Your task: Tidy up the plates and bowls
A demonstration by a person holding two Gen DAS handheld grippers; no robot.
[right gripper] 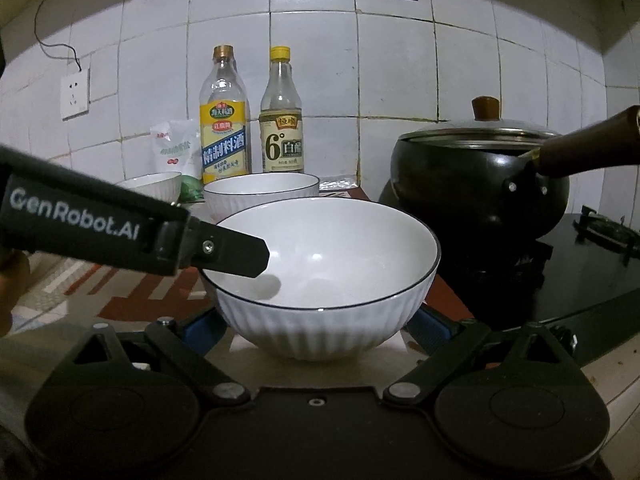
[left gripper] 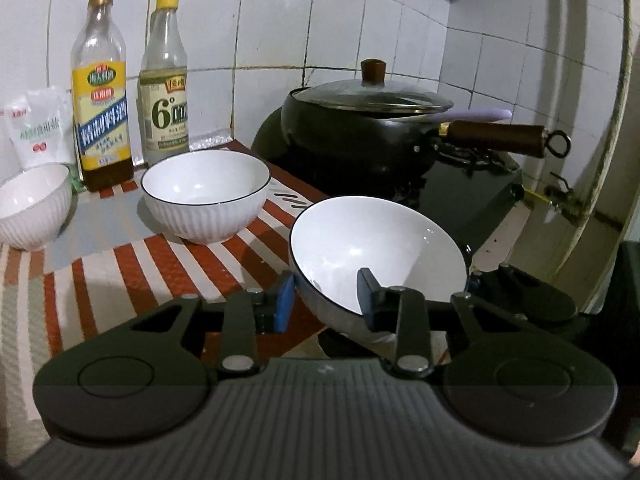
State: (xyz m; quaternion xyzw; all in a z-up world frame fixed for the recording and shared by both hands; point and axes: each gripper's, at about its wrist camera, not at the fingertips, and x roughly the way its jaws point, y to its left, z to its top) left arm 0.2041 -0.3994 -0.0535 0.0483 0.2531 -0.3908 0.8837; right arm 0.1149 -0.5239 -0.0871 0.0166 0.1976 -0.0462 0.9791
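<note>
- The nearest bowl (right gripper: 328, 272), white and ribbed with a dark rim, stands on the striped mat (left gripper: 132, 276) at the front of the desk (right gripper: 600, 380), just beside the black stove.
- It lies straight ahead of the right hand-held gripper (right gripper: 314, 324), whose jaws stand wide, one blue pad on each side of its lower wall; the pictures do not show whether those pads press.
- The left hand-held gripper (left gripper: 326, 296) comes in from the bowl's left and straddles its rim: the blue pad (left gripper: 285, 304) lies at the outer wall and the other finger (left gripper: 368, 294) reaches inside. The gap is narrow, yet a firm pinch cannot be confirmed.
- Being round, the bowl has no long axis; both hands are equally at it.
- The coming lift probably depends on the rim wall sitting between the left fingers.
- Bowls: three in all, the second (left gripper: 206, 196) behind on the mat and the third (left gripper: 32, 204) further left, all apart.
- Plates: none in view.
- Beyond: two bottles, one white bag and one lidded wok (left gripper: 360, 132).
</note>
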